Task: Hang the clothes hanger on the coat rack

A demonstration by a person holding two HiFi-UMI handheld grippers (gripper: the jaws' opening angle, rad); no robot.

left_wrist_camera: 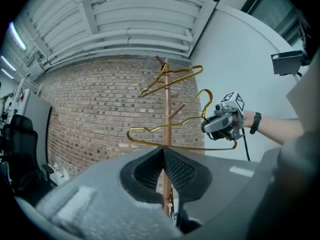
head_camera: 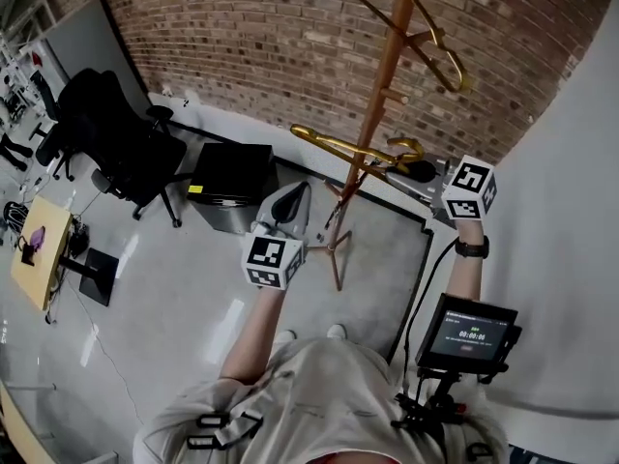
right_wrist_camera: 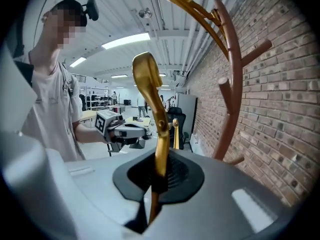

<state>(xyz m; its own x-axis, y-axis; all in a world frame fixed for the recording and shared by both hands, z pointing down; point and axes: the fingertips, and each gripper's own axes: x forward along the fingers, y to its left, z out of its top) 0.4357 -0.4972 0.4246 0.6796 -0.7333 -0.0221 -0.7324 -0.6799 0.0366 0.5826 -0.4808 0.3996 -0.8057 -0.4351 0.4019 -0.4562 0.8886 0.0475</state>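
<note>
Nearest the person, at chest height on the right, a small monitor [head_camera: 469, 332] faces up. Just beyond it, the left claw [left_wrist_camera: 163, 166] is held out level with its jaws pressed together and nothing between them. It has no part in the work at present.

Farther out and to the right, the right claw [right_wrist_camera: 159, 176] is clamped shut on the gold clothes hanger [right_wrist_camera: 160, 134], seemingly close to its hook end. From there the hanger lies nearly level and stretches left, crossing the pole of the copper-coloured coat rack [head_camera: 385, 85] about halfway up. Whether it touches the pole I cannot tell. Its hook is on no peg. A second gold hanger [right_wrist_camera: 187, 1] hangs from the rack's top.

The rack stands at the edge of a dark floor mat [head_camera: 397, 259]. A black cabinet [head_camera: 232, 184] and a black office chair [head_camera: 111, 129] sit to the left, and the brick wall [head_camera: 242, 37] is behind.

The step in hand looks like the carry to the rack, with the hanging itself not yet done. The next move probably calls for tipping the hanger so the hook is uppermost and steering that hook over a free peg [left_wrist_camera: 179, 109] on the pole. Then it should be lowered until it seats, and only then should the jaws part.
</note>
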